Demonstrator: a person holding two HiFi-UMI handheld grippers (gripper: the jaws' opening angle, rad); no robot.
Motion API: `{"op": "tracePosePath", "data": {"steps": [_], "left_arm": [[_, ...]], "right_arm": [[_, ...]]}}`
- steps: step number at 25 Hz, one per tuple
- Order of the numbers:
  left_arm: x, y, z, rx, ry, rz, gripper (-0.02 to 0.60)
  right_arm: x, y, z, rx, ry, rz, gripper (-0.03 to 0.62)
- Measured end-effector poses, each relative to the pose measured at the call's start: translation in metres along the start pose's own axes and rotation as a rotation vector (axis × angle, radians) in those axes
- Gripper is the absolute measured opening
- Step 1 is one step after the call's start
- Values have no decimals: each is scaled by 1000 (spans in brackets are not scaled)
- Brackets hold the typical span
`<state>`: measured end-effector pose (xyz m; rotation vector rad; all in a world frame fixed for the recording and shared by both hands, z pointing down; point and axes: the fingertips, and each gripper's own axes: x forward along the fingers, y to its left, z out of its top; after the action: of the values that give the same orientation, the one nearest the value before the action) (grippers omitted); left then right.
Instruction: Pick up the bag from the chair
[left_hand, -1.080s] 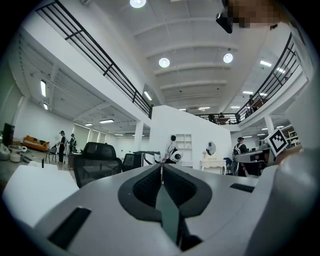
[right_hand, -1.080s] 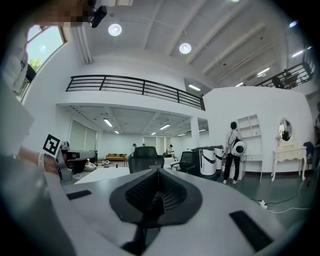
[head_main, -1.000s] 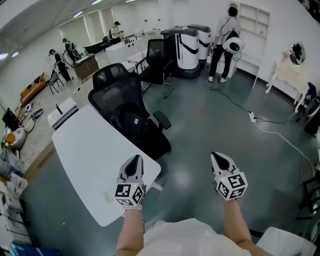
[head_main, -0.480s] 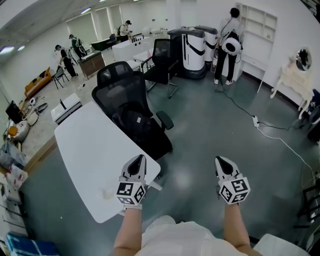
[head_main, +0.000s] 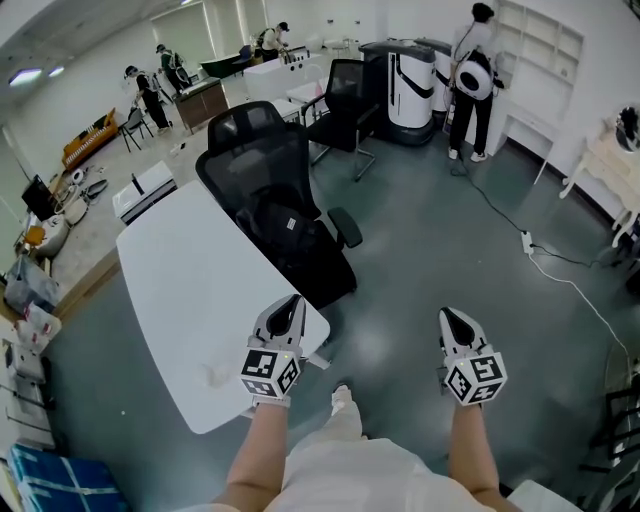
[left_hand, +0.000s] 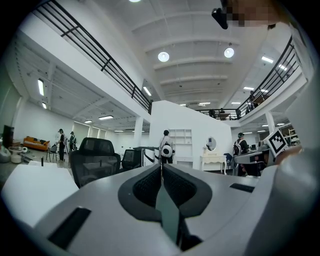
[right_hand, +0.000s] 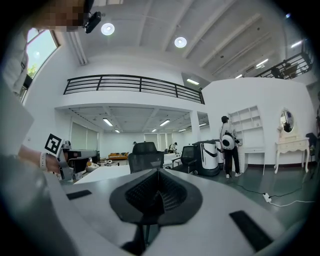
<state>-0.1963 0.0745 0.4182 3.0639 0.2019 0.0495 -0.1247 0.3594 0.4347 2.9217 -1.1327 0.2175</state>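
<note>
Bag (head_main: 283, 232) untouched on chair (head_main: 255, 160) seat.
Left hand-held gripper (head_main: 290, 308) and right hand-held gripper (head_main: 452, 322), jaws together, empty, well short of chair. Bag judged soft, sagging; grasp top loop or strap.

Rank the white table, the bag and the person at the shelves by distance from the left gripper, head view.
1. White table, beside the left gripper.
2. Bag, ahead on the chair.
3. Person, far right at shelves.

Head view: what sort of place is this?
Probably an open-plan lab or office hall: a white table, a black office chair, a big white machine, and people at far benches.
</note>
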Motion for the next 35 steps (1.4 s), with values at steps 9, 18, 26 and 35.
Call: {"op": "tracePosePath", "data": {"steps": [9, 18, 26, 35], "left_arm": [[59, 32, -6, -21, 10, 17, 34], [115, 77, -16, -42, 25, 62, 34], [130, 134, -11, -66, -1, 133, 34], [131, 176, -10, -79, -16, 225, 34]], "right_arm": [[63, -24, 0, 6, 20, 13, 20], [143, -41, 5, -1, 48, 56, 20], [212, -34, 21, -17, 44, 99, 20], [273, -19, 25, -26, 50, 190, 20]]}}
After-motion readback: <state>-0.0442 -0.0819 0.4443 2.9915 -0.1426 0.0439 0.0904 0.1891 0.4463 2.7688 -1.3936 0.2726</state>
